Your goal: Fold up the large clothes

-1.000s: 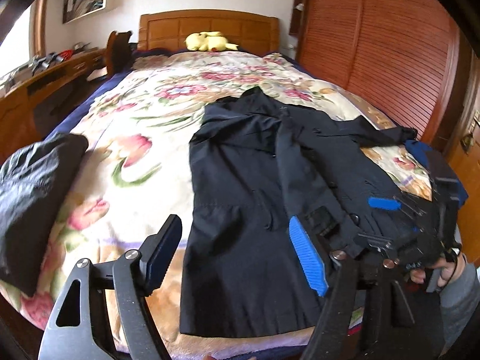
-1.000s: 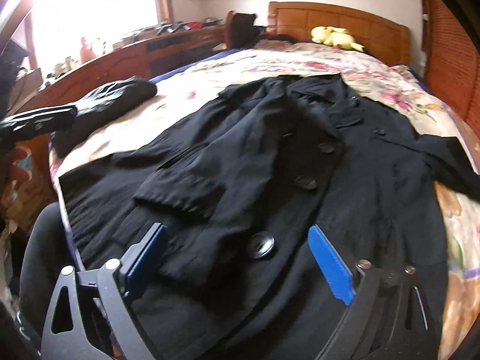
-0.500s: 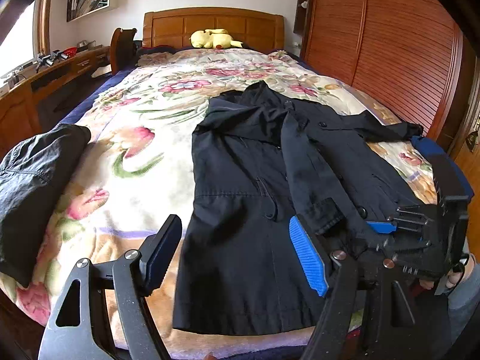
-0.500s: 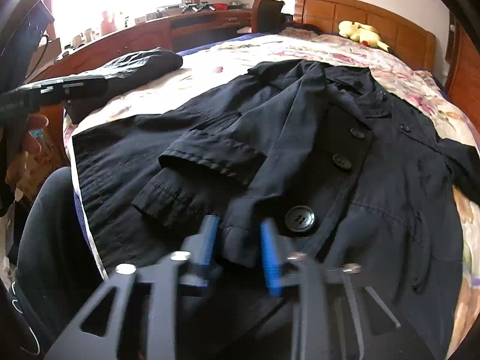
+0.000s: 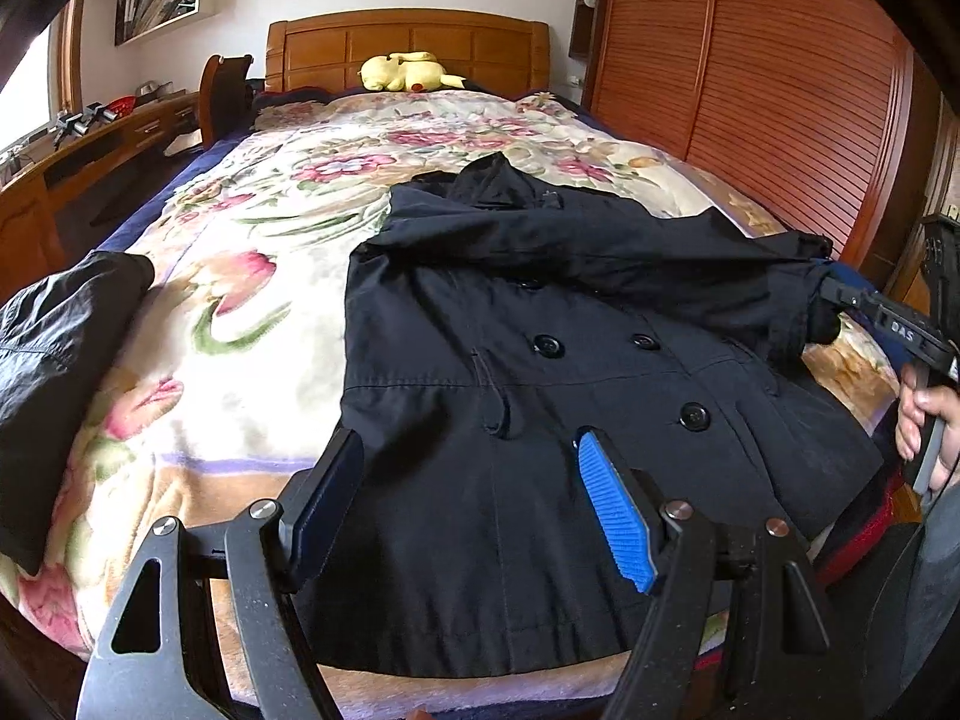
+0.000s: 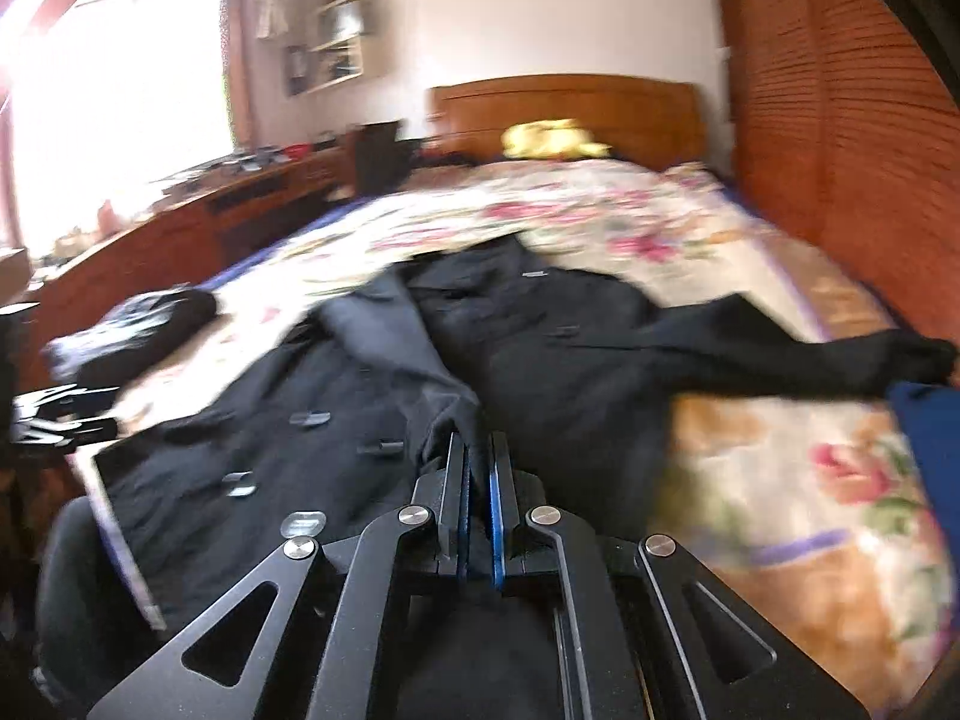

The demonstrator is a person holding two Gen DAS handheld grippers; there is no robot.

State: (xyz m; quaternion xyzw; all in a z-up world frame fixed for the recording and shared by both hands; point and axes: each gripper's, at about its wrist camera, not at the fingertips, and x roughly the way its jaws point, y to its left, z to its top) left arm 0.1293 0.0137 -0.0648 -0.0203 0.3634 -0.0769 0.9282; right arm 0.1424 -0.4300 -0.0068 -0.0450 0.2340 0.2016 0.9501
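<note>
A black double-breasted coat (image 5: 540,372) lies face up on the floral bedspread (image 5: 252,276), collar toward the headboard. My left gripper (image 5: 474,510) is open and empty, hovering over the coat's lower left hem. My right gripper (image 6: 478,480) is shut on a coat sleeve (image 6: 444,384) and holds it lifted and stretched out to the right; it also shows in the left wrist view (image 5: 852,300) at the coat's right side. The other sleeve (image 6: 810,354) lies spread to the right in the blurred right wrist view.
Another dark garment (image 5: 54,348) lies bunched on the bed's left edge. A yellow plush toy (image 5: 408,72) sits by the wooden headboard (image 5: 408,42). A slatted wardrobe (image 5: 750,90) stands on the right, a wooden desk (image 5: 90,144) on the left.
My right gripper closed on the sleeve lying across the coat's front and pulled it up and out to the right, uncovering the buttons. My left gripper stayed open near the hem.
</note>
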